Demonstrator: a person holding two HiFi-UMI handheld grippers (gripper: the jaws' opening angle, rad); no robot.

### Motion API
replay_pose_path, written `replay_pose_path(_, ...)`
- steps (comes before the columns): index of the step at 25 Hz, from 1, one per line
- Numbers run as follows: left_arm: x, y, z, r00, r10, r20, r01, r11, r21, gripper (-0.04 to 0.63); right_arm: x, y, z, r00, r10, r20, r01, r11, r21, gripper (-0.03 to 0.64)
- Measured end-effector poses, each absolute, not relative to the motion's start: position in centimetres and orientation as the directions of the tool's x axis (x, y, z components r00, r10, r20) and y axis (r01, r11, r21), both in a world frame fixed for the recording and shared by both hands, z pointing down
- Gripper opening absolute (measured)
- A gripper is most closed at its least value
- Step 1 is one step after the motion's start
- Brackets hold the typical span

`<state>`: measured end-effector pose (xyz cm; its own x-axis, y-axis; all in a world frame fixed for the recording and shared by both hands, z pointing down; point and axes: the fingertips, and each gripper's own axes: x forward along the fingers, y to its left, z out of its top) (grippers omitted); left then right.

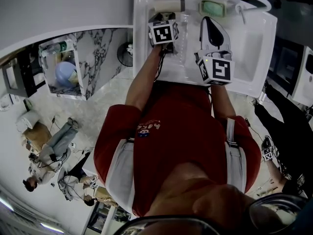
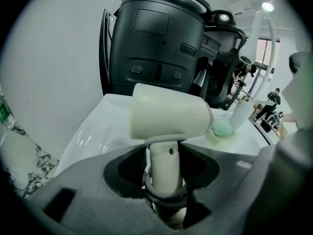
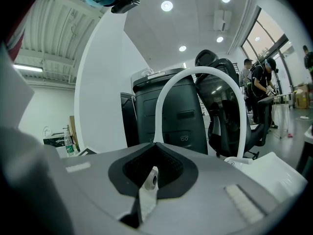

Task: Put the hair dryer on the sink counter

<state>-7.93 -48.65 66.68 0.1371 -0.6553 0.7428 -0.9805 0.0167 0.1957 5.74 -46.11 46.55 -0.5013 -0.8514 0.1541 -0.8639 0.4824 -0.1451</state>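
Plainly, in the head view one hair dryer (image 1: pixel 168 5) lies at the back edge of the white sink (image 1: pixel 254 53), held by the left gripper (image 1: pixel 164 16). The right gripper (image 1: pixel 209 23) points over the basin, near one green soap (image 1: pixel 212 7).

In the left gripper view the jaws are clamped on the dryer's handle, with a cord loop around it. I cannot tell whether the barrel touches the counter. It looks like a rigid, smooth plastic shell, fairly light but top-heavy, so the handle seems the soundest place to hold.

In the right gripper view the jaws are together and empty, facing one arched faucet (image 3: pixel 200 71).
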Motion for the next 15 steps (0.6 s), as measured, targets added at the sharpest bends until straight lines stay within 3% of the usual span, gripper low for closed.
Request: replay_pose_path(15, -8.4, -48.9, 68.8, 0.133, -0.603, 0.787, -0.979, 0.044, 0.199, 0.192, 6.1, -46.4, 47.2, -0.491, -0.855, 0.166, -0.87, 0.472, -0.141, 0.002)
